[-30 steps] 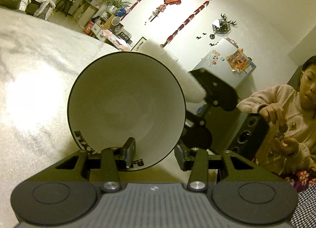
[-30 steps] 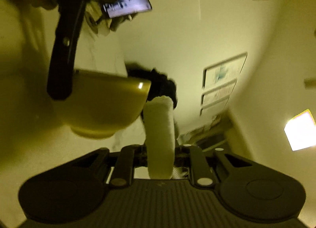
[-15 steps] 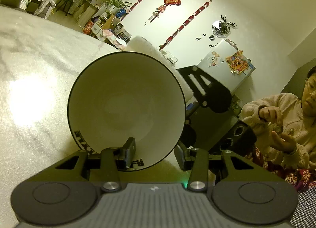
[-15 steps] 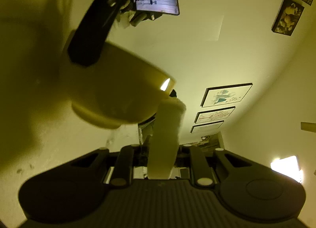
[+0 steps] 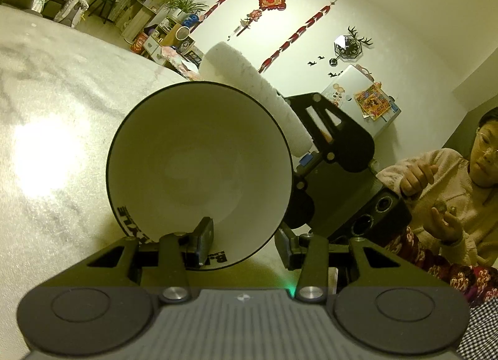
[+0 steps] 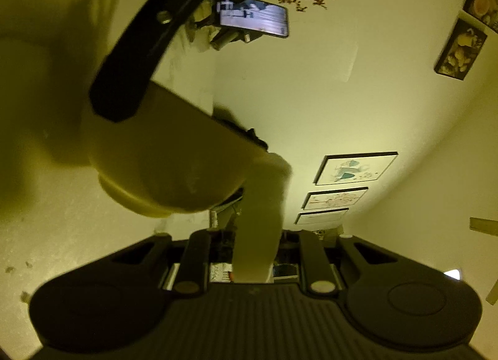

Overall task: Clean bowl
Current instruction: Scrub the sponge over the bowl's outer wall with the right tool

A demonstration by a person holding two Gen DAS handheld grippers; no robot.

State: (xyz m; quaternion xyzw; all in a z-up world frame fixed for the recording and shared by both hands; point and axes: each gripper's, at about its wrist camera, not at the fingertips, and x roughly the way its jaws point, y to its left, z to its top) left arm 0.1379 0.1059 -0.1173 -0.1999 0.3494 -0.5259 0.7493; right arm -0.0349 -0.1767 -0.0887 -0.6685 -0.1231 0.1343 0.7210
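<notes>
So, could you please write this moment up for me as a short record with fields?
bowl: white bowl, dark rim, tipped on its side, opening facing the left wrist camera
left gripper: left gripper, one finger inside the bowl, one outside, gripping its wall
right gripper: right gripper, shut on a white sponge
sponge position: at the bowl's upper right rim, outside
surface: pale marbled table

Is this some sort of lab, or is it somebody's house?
Most likely a home, a living and dining room. The marble-look table faces a wall with red hanging decorations, there are cluttered shelves with a potted plant, and framed pictures hang on another wall.
</notes>
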